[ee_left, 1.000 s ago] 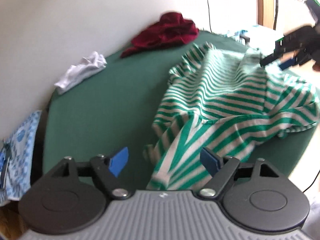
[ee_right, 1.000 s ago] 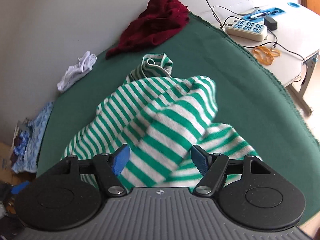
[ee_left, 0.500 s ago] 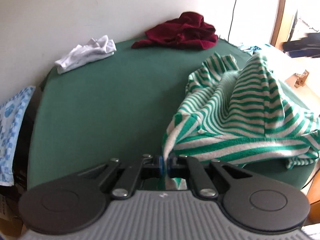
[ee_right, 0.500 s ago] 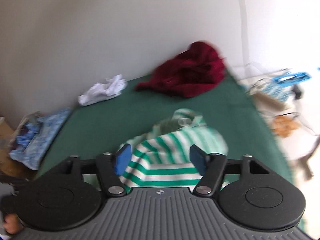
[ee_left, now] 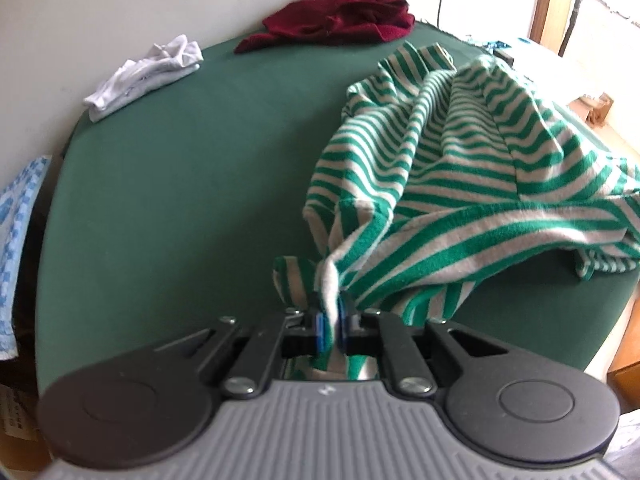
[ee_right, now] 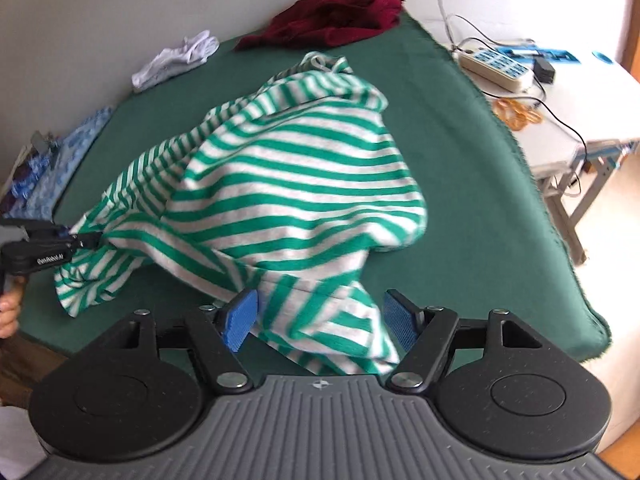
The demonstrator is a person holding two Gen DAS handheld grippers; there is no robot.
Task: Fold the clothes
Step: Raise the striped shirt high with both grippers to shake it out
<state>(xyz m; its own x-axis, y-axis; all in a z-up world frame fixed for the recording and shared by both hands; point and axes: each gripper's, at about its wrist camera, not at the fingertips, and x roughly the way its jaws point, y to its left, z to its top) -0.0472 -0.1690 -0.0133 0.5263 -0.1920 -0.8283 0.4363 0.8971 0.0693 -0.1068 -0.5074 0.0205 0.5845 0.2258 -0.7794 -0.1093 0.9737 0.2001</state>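
A green-and-white striped shirt (ee_left: 460,168) lies bunched and partly lifted on the green-covered table (ee_left: 180,180). My left gripper (ee_left: 330,320) is shut on a twisted edge of it near the table's front. In the right wrist view the shirt (ee_right: 296,184) billows in a mound, and the left gripper (ee_right: 80,242) pinches its left corner, held by a person's hand. My right gripper (ee_right: 320,316) is open just above the shirt's near hem, with striped fabric hanging between its blue pads (ee_right: 240,318) but not clamped.
A maroon garment (ee_right: 336,16) and a crumpled white garment (ee_right: 176,60) lie at the far edge by the wall. A blue patterned cloth (ee_right: 60,160) sits off the table's left. A white side table on the right carries a power strip (ee_right: 496,64), cables and orange bands (ee_right: 516,112).
My left gripper went from open to shut on the shirt's edge and has drawn it toward the near left. The right gripper swung up, then back down over the shirt, staying open.
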